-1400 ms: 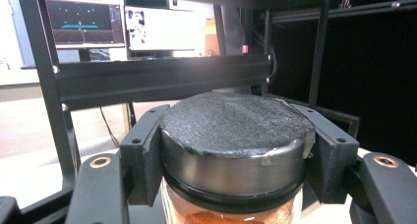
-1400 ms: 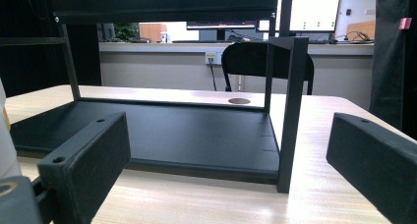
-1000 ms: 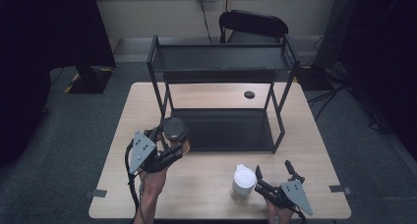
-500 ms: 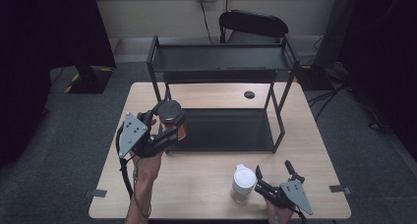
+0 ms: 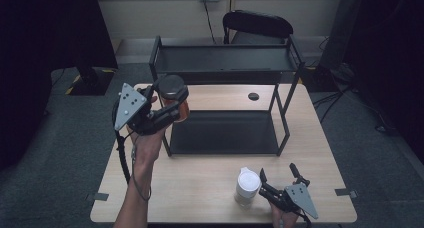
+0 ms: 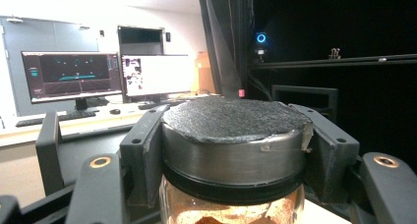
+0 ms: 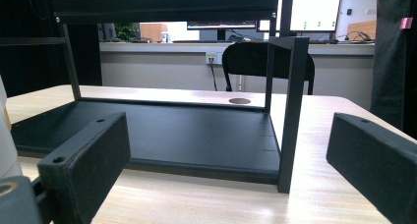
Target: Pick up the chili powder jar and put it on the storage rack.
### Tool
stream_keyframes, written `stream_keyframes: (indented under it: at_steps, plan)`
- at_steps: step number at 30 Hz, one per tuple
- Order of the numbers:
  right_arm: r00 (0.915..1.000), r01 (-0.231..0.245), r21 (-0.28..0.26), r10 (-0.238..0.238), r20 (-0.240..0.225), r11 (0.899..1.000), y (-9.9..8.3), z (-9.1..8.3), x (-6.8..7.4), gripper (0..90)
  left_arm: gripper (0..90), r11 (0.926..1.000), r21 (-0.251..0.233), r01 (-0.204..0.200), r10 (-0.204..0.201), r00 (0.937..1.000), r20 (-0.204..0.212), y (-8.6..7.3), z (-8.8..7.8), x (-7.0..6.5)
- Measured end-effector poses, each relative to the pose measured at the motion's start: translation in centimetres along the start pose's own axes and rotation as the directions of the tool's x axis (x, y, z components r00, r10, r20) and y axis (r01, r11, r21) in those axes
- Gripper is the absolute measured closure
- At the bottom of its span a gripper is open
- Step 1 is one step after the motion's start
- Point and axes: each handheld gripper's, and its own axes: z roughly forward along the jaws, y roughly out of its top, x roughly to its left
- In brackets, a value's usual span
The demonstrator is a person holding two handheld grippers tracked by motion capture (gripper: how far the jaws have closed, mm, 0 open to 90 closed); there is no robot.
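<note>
So the left tongs [image 5: 170, 110] are clamped on a glass jar [image 5: 175, 104] with a dark lid and orange-brown stuff inside, held up in the air at the left of the frame, right by the left front post of the black two-tier shelf rack [image 5: 225, 68]. In the left gripper view the jaws pinch the jar's lid [image 6: 233, 135] from both sides, so the grip's up high on the lid, not on the glass. The right tongs [image 5: 277, 180] sit low at the bottom right on the tabletop [image 5: 200, 188], spread wide and holding nothing, just beside a white lidded container [image 5: 247, 187]. My guess is the jar's headed for one of the rack's shelves. If so, I'd keep it upright, bring it in clear of that front post, and lower it until the bottom sits flat before letting go, since a lid-only grip could let it swing or slip.
</note>
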Motion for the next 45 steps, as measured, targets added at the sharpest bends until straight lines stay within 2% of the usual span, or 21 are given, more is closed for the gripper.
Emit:
stream_keyframes:
  at_steps: [3,7,18,21,26,30,33,40,45]
  plan:
    - [1.0000,0.000,0.000,0.000,0.000,1.000,0.0,0.0,0.0,1.9,35.3,1.0000,-0.002,0.010,-0.010,1.0000,0.000,0.5,0.7,0.2]
    - [1.0000,0.000,0.000,0.000,0.000,1.000,0.0,0.0,0.0,1.9,35.3,0.9997,0.023,-0.003,0.003,0.9999,-0.014,2.1,2.7,0.4]
    - [1.0000,0.000,0.000,0.000,-0.003,1.000,0.0,0.0,-0.1,1.9,35.3,0.9984,0.047,-0.030,0.031,0.9991,-0.030,4.8,6.1,0.2]
    - [1.0000,0.000,0.000,0.000,-0.004,1.000,0.0,0.0,-0.1,1.9,35.3,0.9986,0.050,-0.017,0.019,0.9990,-0.041,5.3,7.0,0.2]
    - [1.0000,0.000,0.000,0.000,-0.007,1.000,0.0,0.0,-0.1,1.9,35.4,0.9970,0.069,-0.034,0.039,0.9972,-0.063,6.0,8.7,-0.1]
    - [1.0000,0.000,0.000,0.000,-0.009,1.000,0.0,0.0,-0.2,1.9,35.4,0.9973,0.069,-0.026,0.031,0.9969,-0.072,6.2,10.1,-0.1]
    - [1.0000,0.000,0.000,0.000,-0.009,1.000,0.0,0.0,-0.1,1.9,35.4,0.9982,0.057,-0.018,0.023,0.9954,-0.093,6.0,11.3,-0.3]
    - [1.0000,0.000,0.000,0.000,-0.003,1.000,0.0,0.0,-0.1,1.9,35.4,0.9967,0.078,-0.024,0.033,0.9913,-0.128,5.3,13.6,-0.3]
    - [1.0000,0.000,0.000,0.000,-0.004,1.000,0.0,0.0,-0.1,1.9,35.3,0.9958,0.090,-0.013,0.025,0.9901,-0.138,4.9,14.4,0.0]
